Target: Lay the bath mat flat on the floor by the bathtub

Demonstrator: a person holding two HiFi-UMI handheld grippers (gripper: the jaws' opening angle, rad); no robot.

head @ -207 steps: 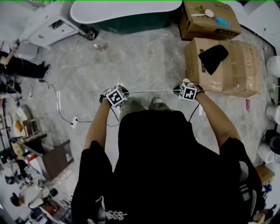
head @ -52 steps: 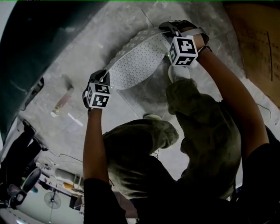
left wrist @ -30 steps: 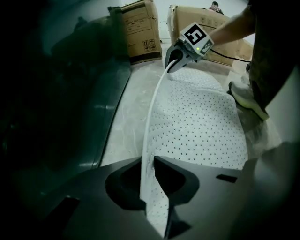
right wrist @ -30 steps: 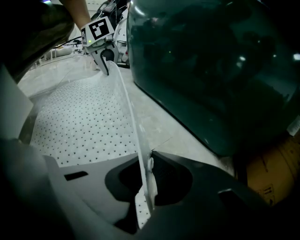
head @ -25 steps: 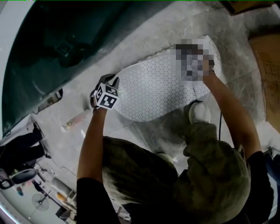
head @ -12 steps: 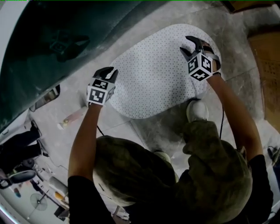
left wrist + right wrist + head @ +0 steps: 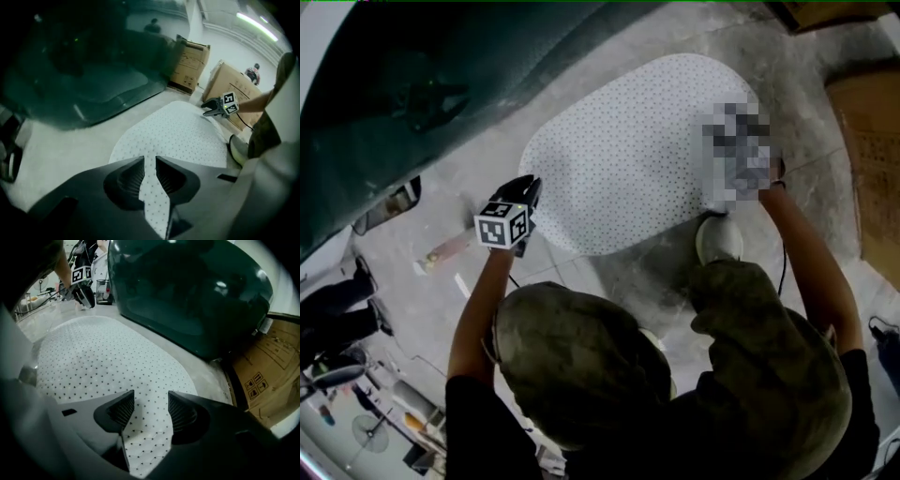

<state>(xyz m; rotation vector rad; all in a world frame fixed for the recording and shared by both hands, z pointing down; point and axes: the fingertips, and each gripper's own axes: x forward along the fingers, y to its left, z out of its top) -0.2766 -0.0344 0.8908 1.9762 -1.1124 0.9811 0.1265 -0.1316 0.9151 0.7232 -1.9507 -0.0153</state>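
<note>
The white dotted oval bath mat (image 7: pixel 628 150) lies flat on the grey floor beside the dark green bathtub (image 7: pixel 441 84). My left gripper (image 7: pixel 528 185) hovers just off the mat's left edge. In the left gripper view its jaws (image 7: pixel 149 164) stand a narrow gap apart, and only the mat (image 7: pixel 178 136) far below shows between them. My right gripper (image 7: pixel 151 397) has just opened. Its jaws are wide apart above the mat (image 7: pixel 103 362) and hold nothing. In the head view a blurred patch covers it at the mat's right end.
Cardboard boxes (image 7: pixel 872 159) stand to the right of the mat and past the tub's end (image 7: pixel 190 65). The person's shoe (image 7: pixel 719 239) rests at the mat's near right edge. A small tube (image 7: pixel 441 253) lies on the floor to the left, with clutter beyond.
The right gripper has let go of the mat, and its jaws now stand wide. The left gripper has drawn back off the mat's left edge. The mat lies spread flat.
</note>
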